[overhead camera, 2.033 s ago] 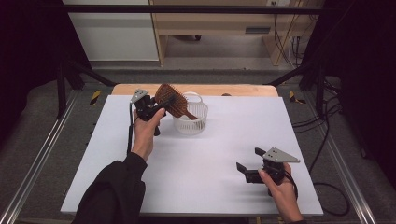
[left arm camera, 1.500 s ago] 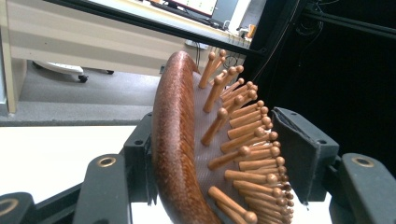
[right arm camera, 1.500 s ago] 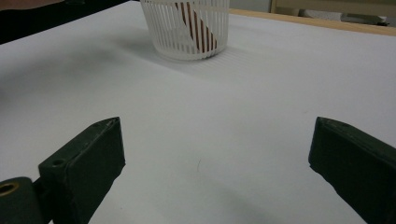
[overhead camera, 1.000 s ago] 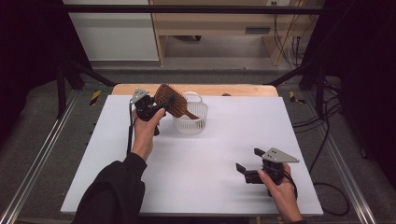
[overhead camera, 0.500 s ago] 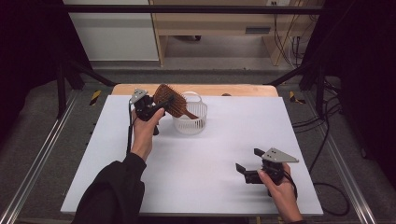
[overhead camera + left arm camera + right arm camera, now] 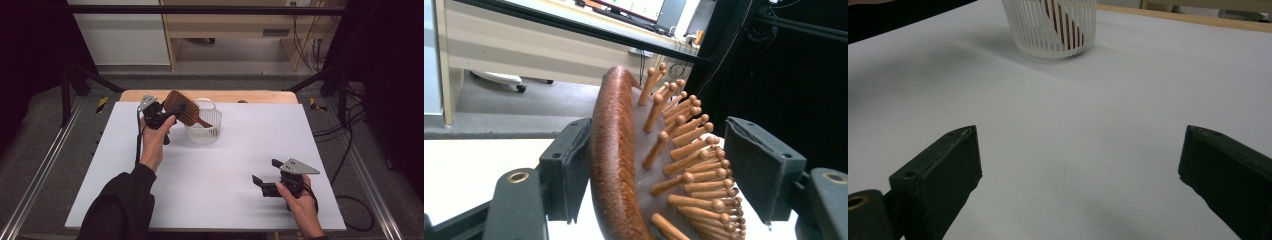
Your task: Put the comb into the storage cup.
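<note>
A brown wooden hairbrush [image 6: 182, 107] leans at the far left of the table, its handle down in a white slatted basket [image 6: 207, 131]. My left gripper [image 6: 169, 115] has the brush head [image 6: 614, 150] between its jaws. The jaws have just been opening. In the left gripper view the left pad lies against the brush's back, and the right pad stands just off the bristle tips, so the gripper [image 6: 664, 150] is open. My right gripper [image 6: 265, 171] rests near the front right, open and empty [image 6: 1083, 165]. It faces the basket [image 6: 1048, 30], where the brush handle [image 6: 1060, 25] shows through the slats.
The white table top [image 6: 240, 150] has a wooden strip along its far edge [image 6: 260, 96]. Metal frame rails [image 6: 45, 165] run along both sides, and cables [image 6: 345, 200] trail off to the right.
</note>
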The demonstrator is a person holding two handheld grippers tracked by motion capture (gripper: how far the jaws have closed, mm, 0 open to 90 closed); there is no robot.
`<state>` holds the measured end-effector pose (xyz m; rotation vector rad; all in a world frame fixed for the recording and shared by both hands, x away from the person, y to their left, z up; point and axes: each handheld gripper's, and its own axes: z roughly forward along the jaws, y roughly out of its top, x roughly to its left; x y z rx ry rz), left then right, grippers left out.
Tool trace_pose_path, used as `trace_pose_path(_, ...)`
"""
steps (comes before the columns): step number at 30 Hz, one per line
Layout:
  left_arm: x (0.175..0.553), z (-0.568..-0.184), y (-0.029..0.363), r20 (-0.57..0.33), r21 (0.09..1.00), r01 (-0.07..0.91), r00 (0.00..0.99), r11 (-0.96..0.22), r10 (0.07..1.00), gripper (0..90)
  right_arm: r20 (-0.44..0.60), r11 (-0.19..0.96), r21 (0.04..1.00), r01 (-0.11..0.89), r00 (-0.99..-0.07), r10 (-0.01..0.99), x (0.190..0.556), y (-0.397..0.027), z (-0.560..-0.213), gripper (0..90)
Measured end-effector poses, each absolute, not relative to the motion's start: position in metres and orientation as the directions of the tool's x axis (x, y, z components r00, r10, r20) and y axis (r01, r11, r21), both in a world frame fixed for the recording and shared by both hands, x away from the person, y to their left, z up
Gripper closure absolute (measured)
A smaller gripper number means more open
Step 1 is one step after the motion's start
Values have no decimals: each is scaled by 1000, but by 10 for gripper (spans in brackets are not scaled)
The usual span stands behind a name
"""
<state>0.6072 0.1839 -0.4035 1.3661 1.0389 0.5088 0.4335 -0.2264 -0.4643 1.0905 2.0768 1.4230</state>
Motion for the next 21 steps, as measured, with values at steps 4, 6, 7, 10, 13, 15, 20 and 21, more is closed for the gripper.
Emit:
trace_pose_path(4, 608, -403, 185, -310, 944, 263, 488, 202, 816, 268, 103, 180, 909, 377, -620, 778, 434, -226, -464, 39)
trace_pose_path(6, 607, -403, 185, -310, 944, 261, 489, 202, 815, 260, 104, 180, 908, 379, -621, 777, 434, -226, -464, 39)
trace_pose_path(7, 607, -403, 186, -308, 944, 260, 488, 201, 817, 259, 104, 181, 908, 378, -621, 777, 434, -226, -464, 39)
trace_pose_path(10, 607, -403, 186, -309, 944, 260, 489, 202, 816, 249, 105, 181, 907, 379, -622, 776, 434, -226, -464, 39)
trace_pose_path(13, 607, -403, 186, -308, 944, 260, 490, 201, 815, 245, 105, 181, 907, 379, -622, 776, 433, -226, -464, 39)
trace_pose_path(15, 607, -403, 186, -308, 945, 260, 490, 200, 816, 245, 105, 181, 907, 379, -622, 776, 434, -226, -464, 39)
trace_pose_path(20, 607, -403, 186, -311, 944, 259, 493, 204, 812, 239, 105, 181, 908, 378, -623, 775, 434, -226, -464, 39)
trace_pose_path(21, 607, -403, 186, -309, 945, 258, 495, 203, 812, 235, 105, 181, 908, 378, -623, 775, 434, -226, -464, 39)
